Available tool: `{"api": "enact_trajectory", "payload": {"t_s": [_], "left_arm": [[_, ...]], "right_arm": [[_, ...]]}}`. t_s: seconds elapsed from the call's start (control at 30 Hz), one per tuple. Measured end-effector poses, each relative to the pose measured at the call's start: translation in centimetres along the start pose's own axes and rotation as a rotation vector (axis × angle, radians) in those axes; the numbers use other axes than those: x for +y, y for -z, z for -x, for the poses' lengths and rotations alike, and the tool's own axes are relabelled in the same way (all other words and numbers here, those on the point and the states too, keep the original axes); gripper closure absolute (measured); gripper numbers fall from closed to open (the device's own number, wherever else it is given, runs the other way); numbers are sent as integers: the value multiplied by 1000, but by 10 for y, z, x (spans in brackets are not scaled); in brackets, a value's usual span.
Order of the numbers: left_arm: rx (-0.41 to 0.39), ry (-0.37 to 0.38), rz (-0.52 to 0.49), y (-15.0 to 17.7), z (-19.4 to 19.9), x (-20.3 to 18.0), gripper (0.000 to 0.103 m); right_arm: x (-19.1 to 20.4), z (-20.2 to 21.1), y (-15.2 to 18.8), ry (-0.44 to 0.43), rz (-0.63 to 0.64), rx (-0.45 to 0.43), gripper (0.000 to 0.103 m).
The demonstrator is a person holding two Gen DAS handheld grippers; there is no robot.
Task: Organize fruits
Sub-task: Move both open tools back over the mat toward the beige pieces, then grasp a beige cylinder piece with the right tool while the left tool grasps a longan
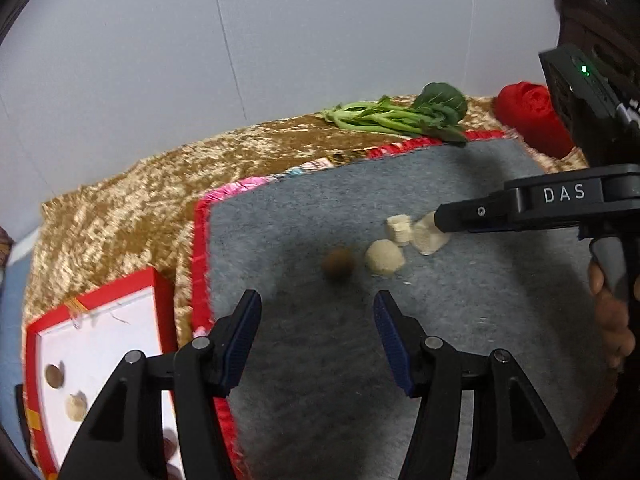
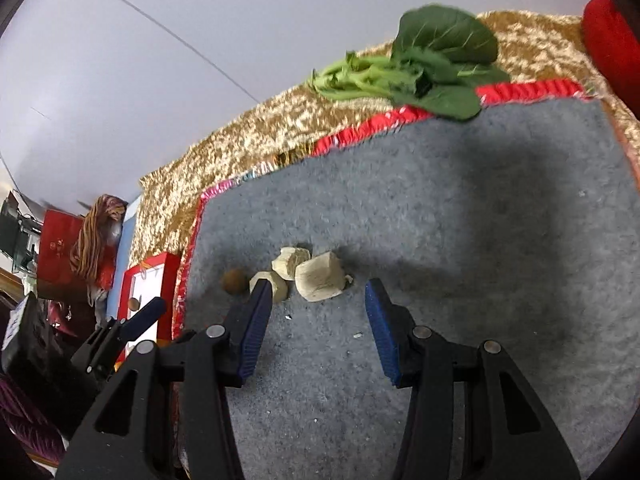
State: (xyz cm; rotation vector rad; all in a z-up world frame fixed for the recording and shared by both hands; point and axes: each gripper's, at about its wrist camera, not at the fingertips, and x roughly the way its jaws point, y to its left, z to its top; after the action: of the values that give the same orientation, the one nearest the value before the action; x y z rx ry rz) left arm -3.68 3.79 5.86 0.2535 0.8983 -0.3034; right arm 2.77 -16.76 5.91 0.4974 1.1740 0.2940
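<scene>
Blue pads (image 1: 240, 340) on the left gripper (image 1: 318, 336) are sitting closest in the left view, with the jaws spread wide and nothing between them. They are hanging over a gray mat (image 1: 320, 380). Just past them, a small brown fruit (image 1: 338, 263) is lying on the mat, and a pale round chunk (image 1: 385, 257) is lying just beside it. Two more pale chunks (image 1: 400, 229) are lying a little farther back, close to the tip of the right gripper (image 1: 444, 224), which is reaching in from the right side. From this side I cannot tell how its jaws are standing.

Only the left view is showing the inside of the red box (image 1: 100, 360). It is sitting on the gold cloth (image 1: 120, 208) to the left of the mat, and a brown fruit and a pale piece are resting on its white floor. A hand (image 1: 612, 320) holding the right gripper's handle is also showing only here.

From the right view, the right gripper (image 2: 320, 312) is showing its jaws spread wide and holding nothing. Its left pad (image 2: 256, 328) is covering part of one pale chunk (image 2: 276, 286). A bigger pale chunk (image 2: 320, 277) is lying just ahead, between the two pads. The brown fruit (image 2: 235, 281) is lying to the left. Leafy greens (image 2: 424, 64) are lying on the far edge of the mat in both views. Only the right view is showing the left gripper (image 2: 140, 316) from outside, and the red bag (image 2: 60, 240) far off to the left.
</scene>
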Motion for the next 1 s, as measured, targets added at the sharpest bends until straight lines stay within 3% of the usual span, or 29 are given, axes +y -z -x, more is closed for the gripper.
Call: {"api": "enact_trajectory", "payload": {"t_s": [0.1,0.17,0.27,0.33,0.4,0.47,0.73,1.0], "left_arm": [[1,-4,14,-1,-2,8,45],[29,35,21,-2,-7,10,45],[69,18,-8,1,-17,5,45],[79,13,-6,0,-21,6,45],[83,29,8,-1,-22,9,45],[89,48,17,-2,-24,12,45],[83,63,25,-10,-39,11,45],[79,65,-17,-17,-53,0,53]], "right_arm": [[6,-11,-3,27,21,15,53],[9,-18,-4,39,31,28,53],[13,-29,-4,90,58,42,53],[14,-35,-5,119,75,38,56],[14,-38,-6,141,92,34,67],[11,-33,-7,114,68,31,75],[-22,3,-1,37,-90,32,75],[-33,9,7,55,-89,54,75]]}}
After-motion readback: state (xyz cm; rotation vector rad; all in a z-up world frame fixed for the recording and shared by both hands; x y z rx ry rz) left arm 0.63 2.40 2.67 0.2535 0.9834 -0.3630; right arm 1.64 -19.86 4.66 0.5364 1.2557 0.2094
